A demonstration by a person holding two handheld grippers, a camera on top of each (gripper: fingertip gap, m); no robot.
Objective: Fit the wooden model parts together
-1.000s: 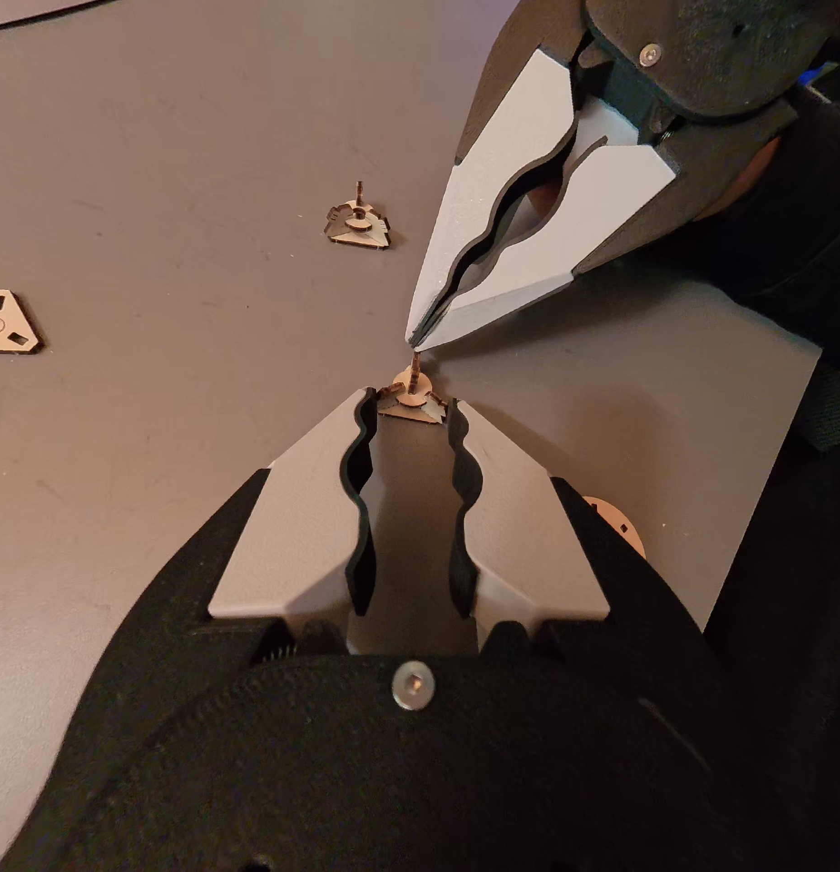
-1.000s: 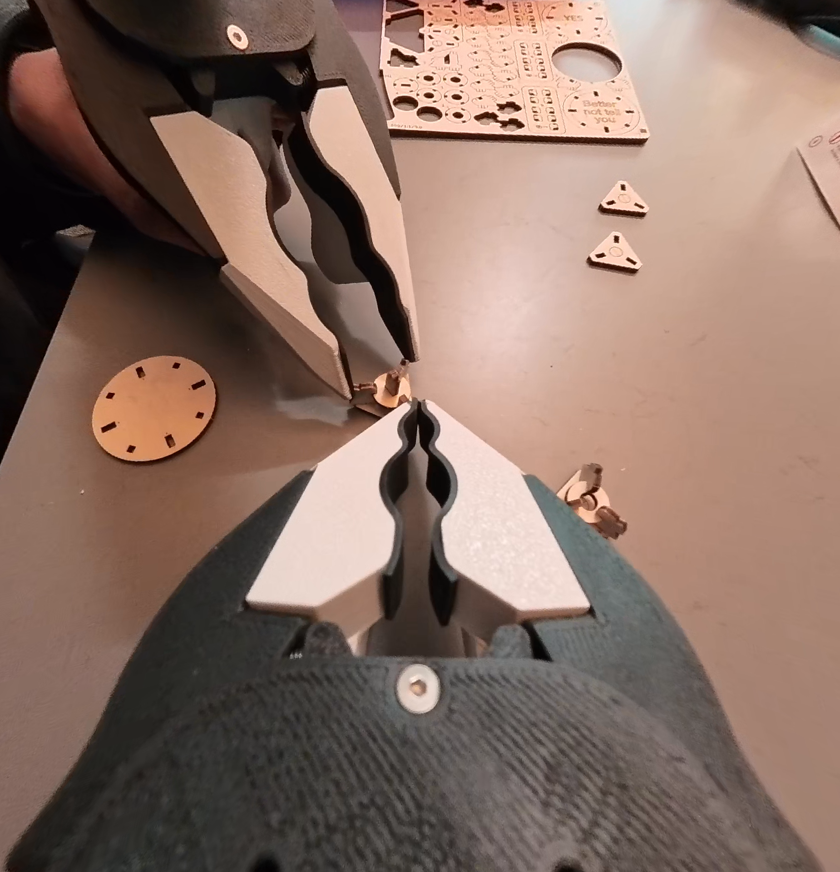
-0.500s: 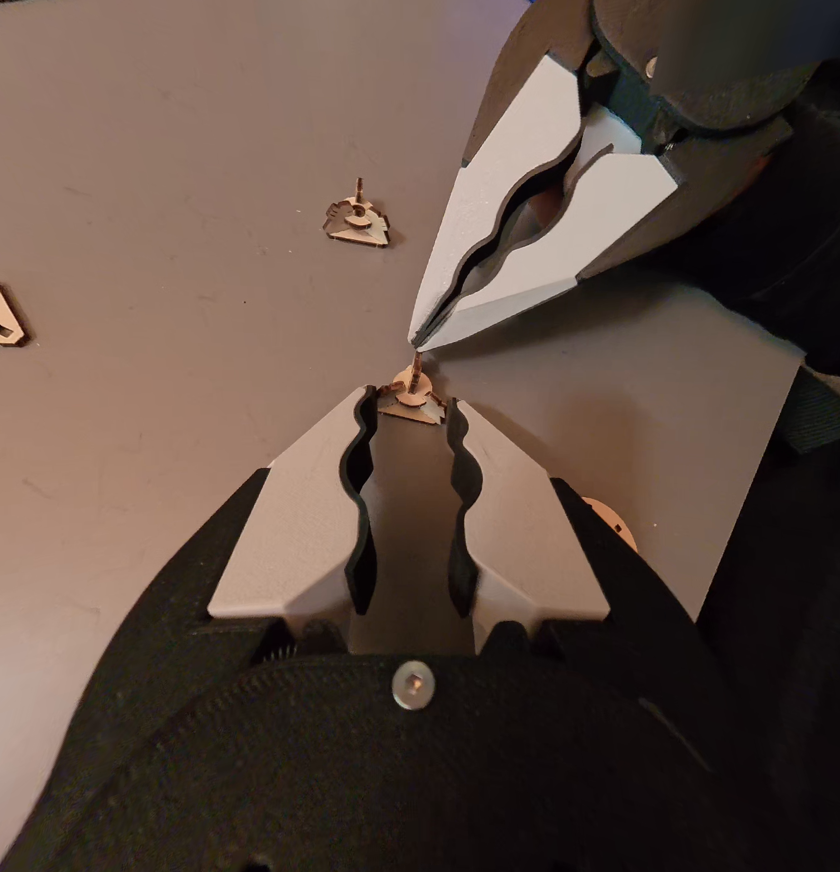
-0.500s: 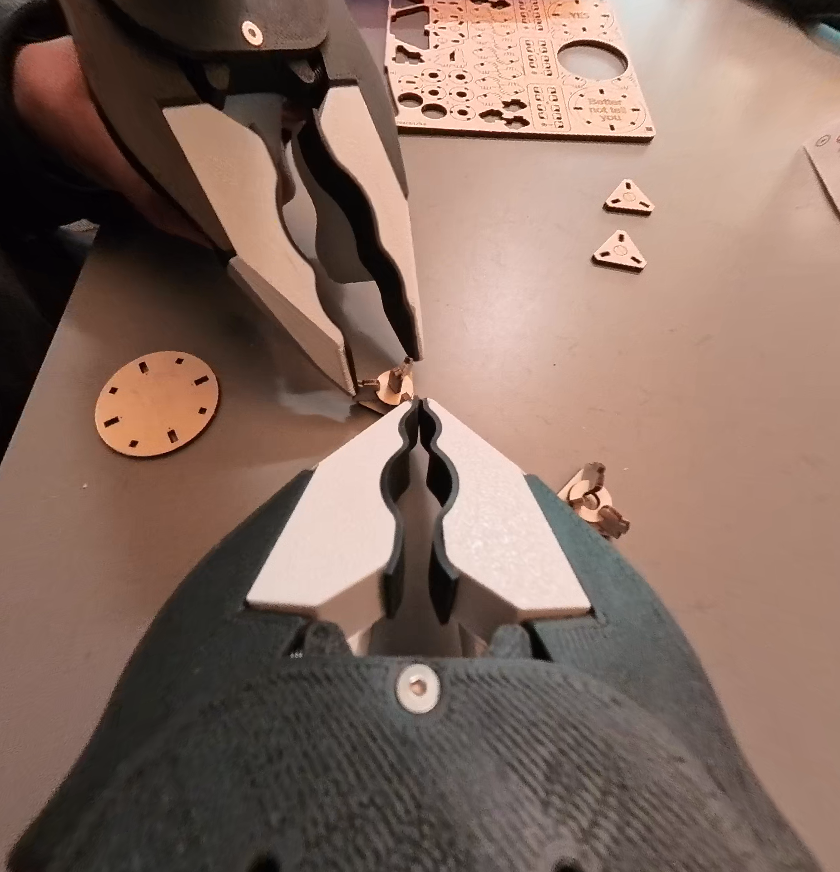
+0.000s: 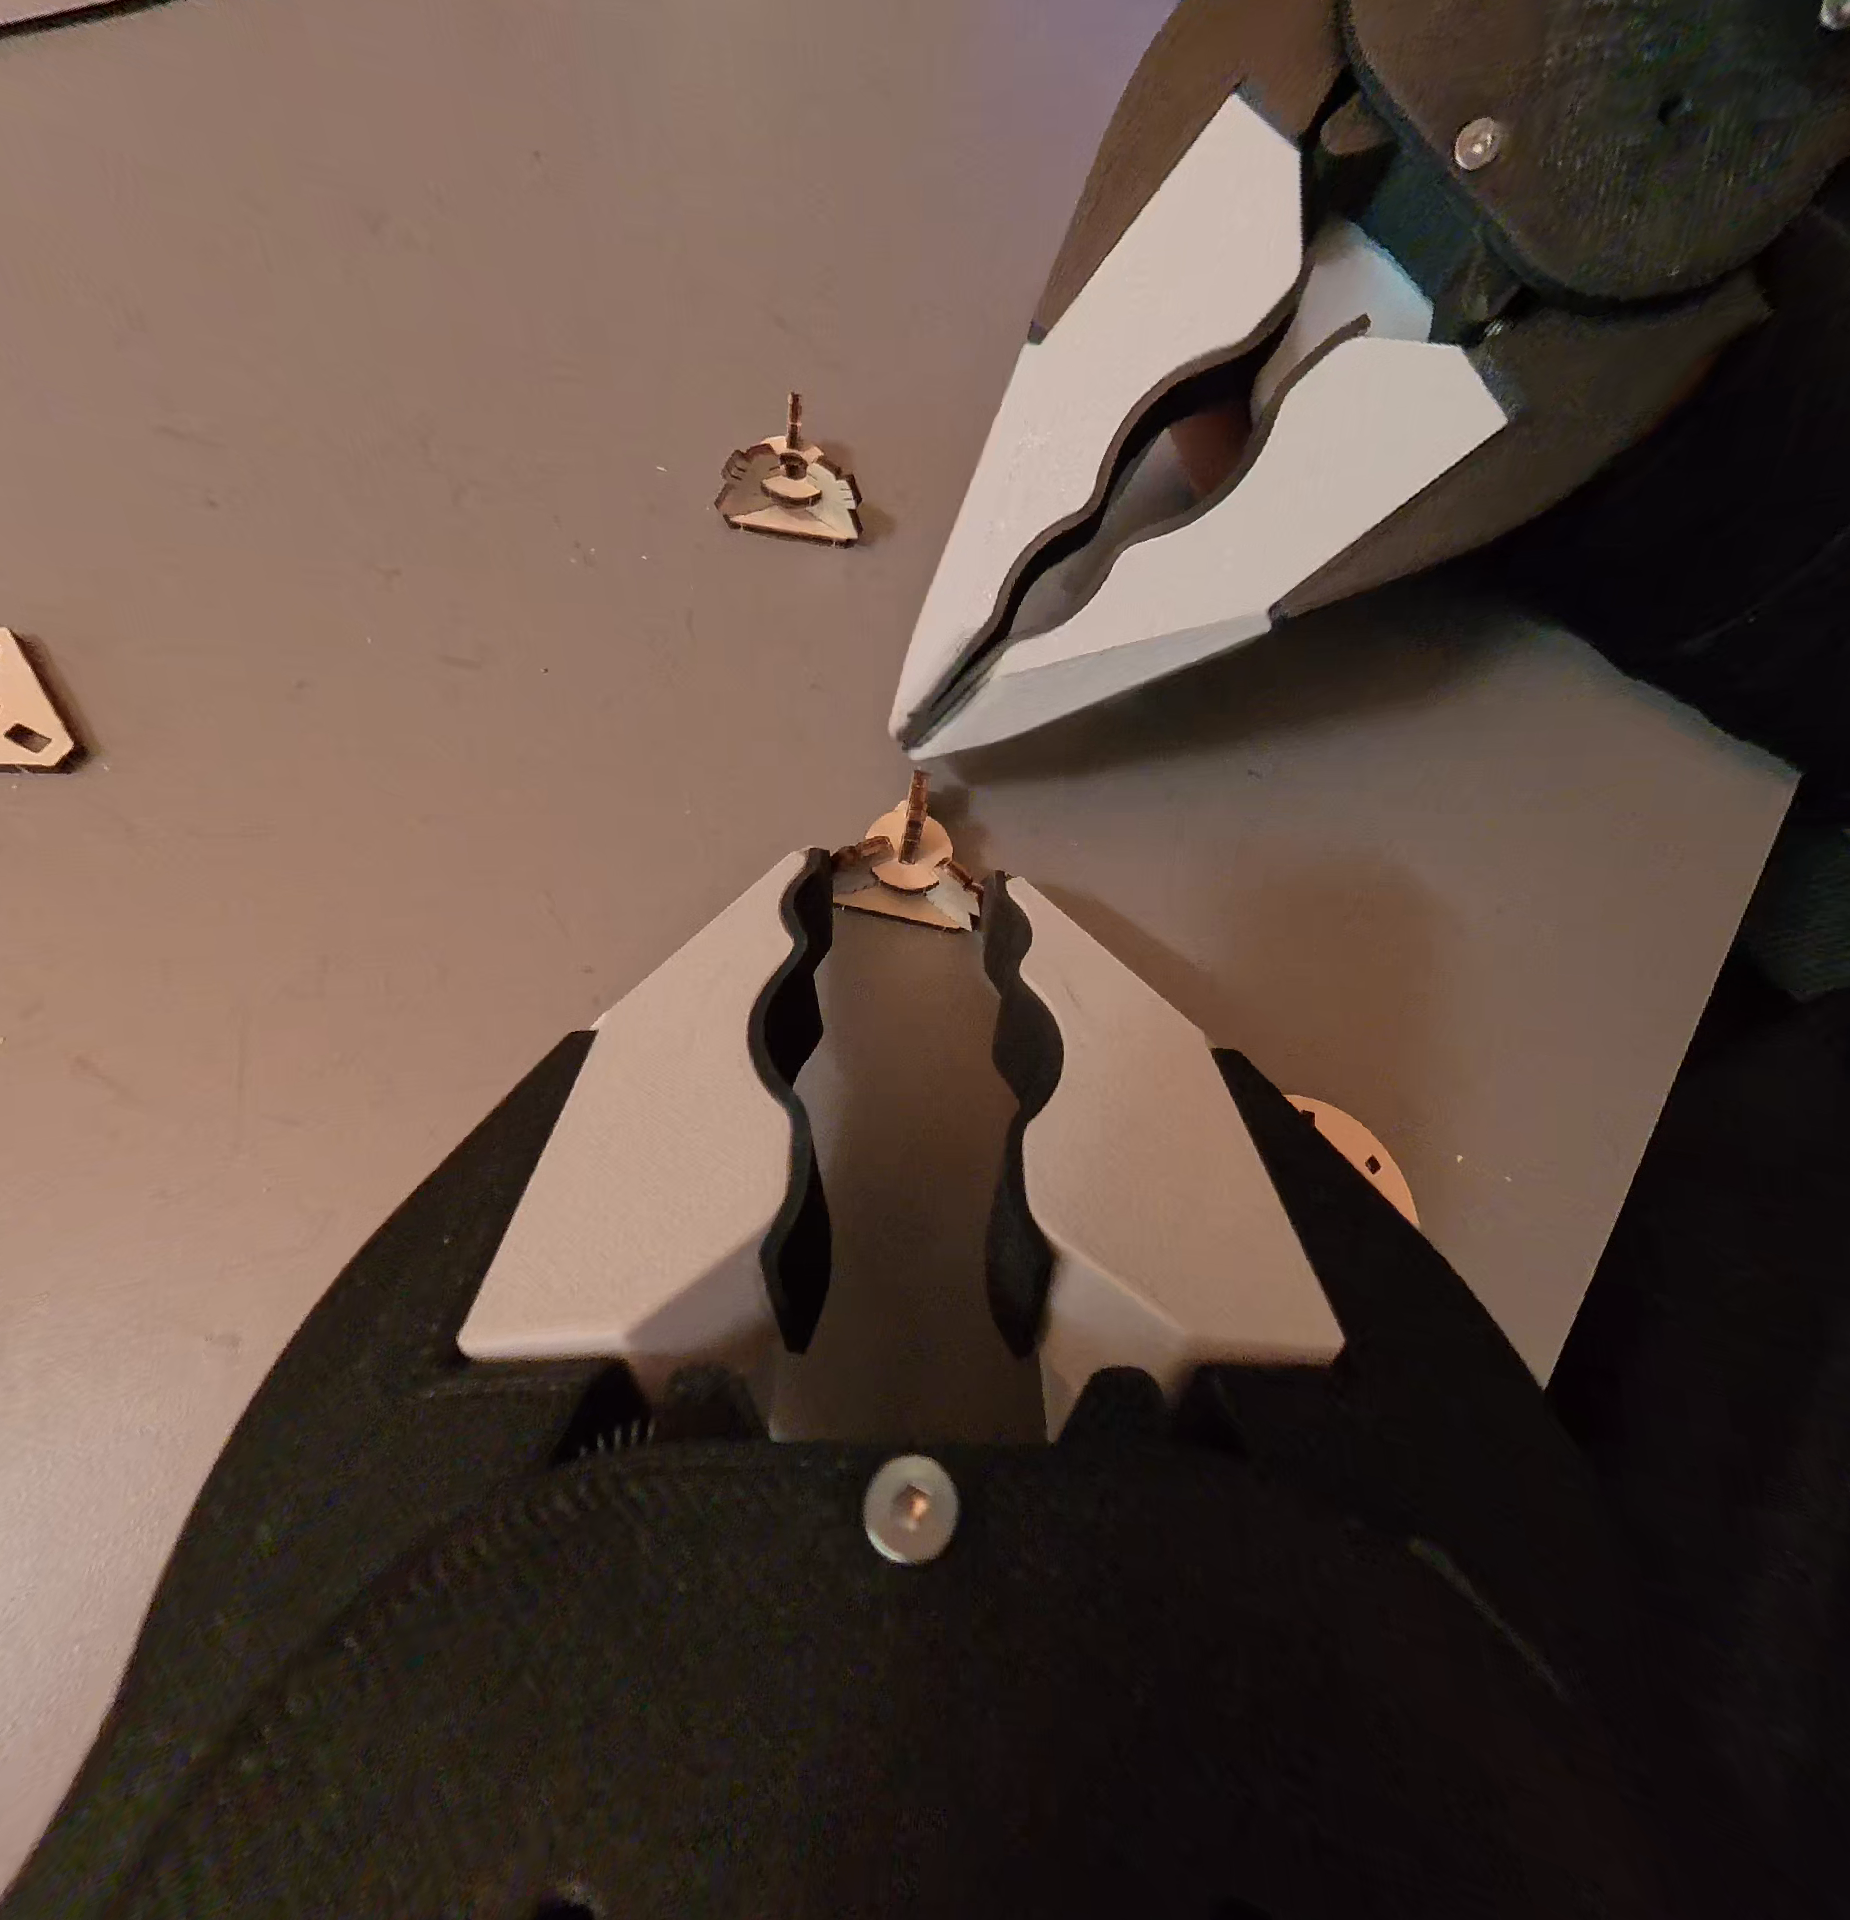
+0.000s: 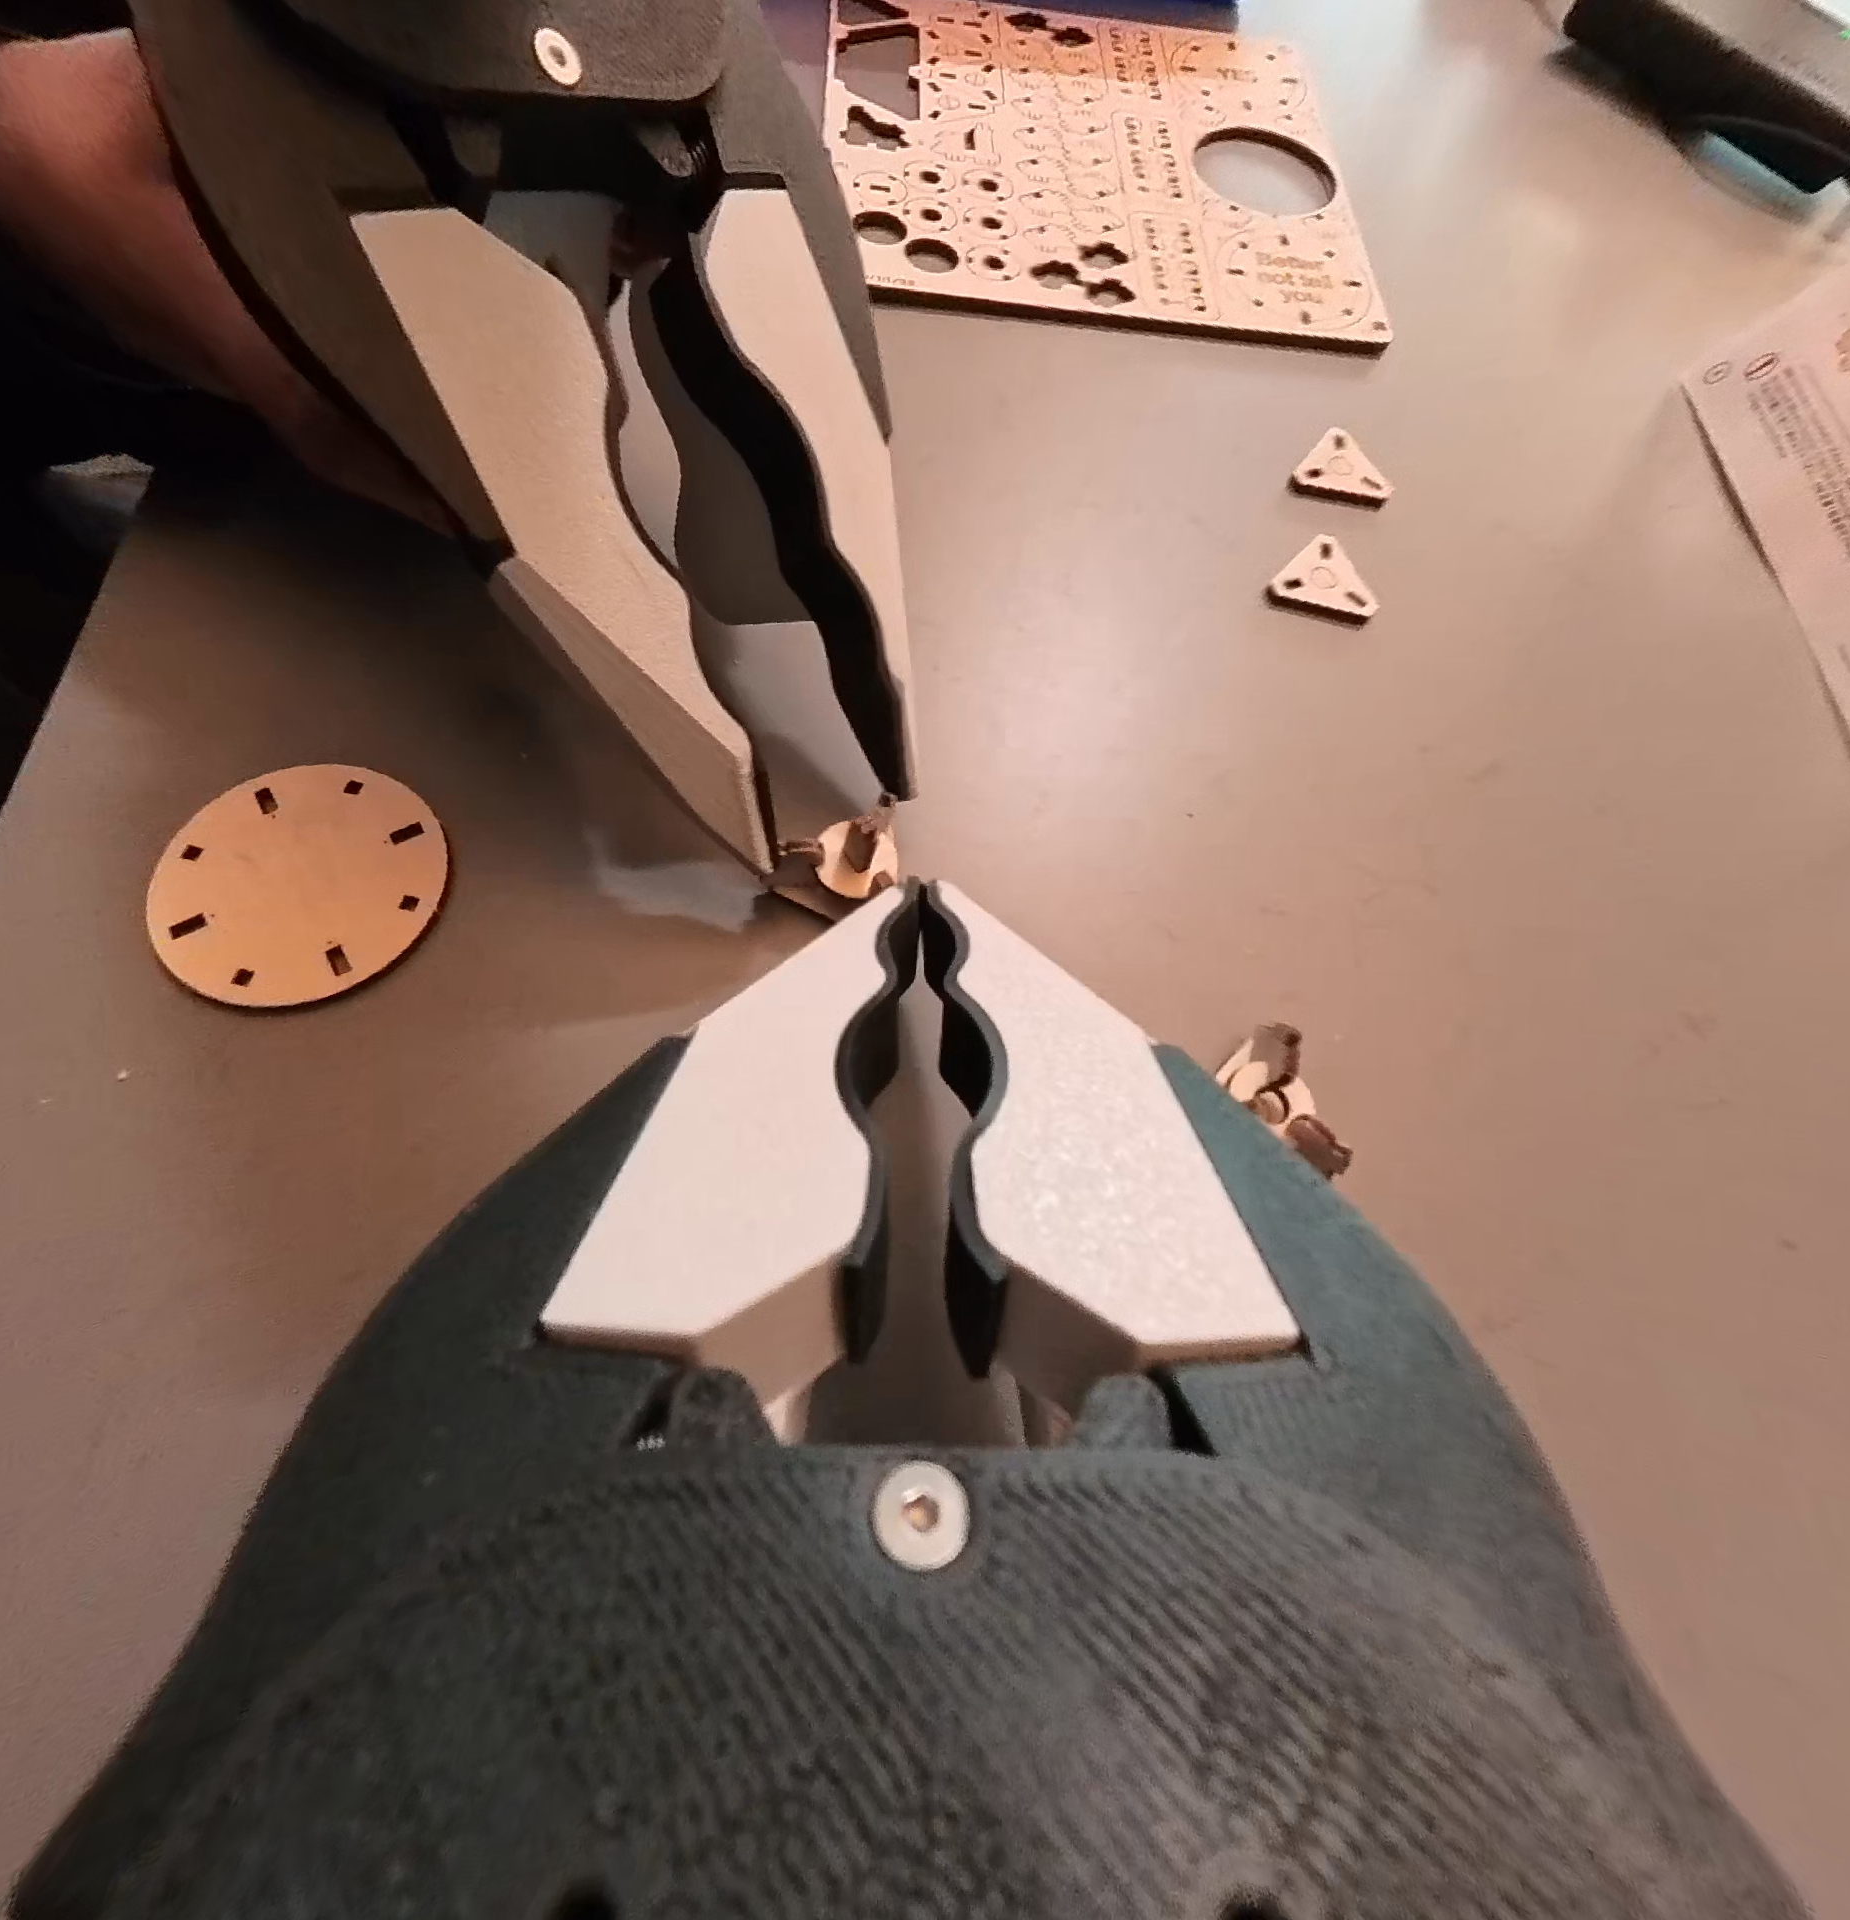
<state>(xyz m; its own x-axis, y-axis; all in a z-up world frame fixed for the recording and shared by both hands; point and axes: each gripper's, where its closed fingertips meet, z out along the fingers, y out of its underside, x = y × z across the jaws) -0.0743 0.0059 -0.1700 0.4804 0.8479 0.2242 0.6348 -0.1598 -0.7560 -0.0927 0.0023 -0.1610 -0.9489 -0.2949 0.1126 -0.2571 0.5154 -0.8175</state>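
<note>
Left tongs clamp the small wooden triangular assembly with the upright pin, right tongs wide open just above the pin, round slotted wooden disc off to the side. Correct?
One error: the right tongs are shut, tips together, as the right wrist view shows. The rest stands: left tongs clamp the small wooden triangular assembly with the upright pin, and the round slotted wooden disc lies off to the side.

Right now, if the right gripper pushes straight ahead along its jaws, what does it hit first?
Most likely the small wooden assembly, just ahead of the right gripper, whose jaws are shut. It is clamped between the left gripper's fingertips. Its upright peg looks nearest the tips, though depth is hard to judge.
</note>
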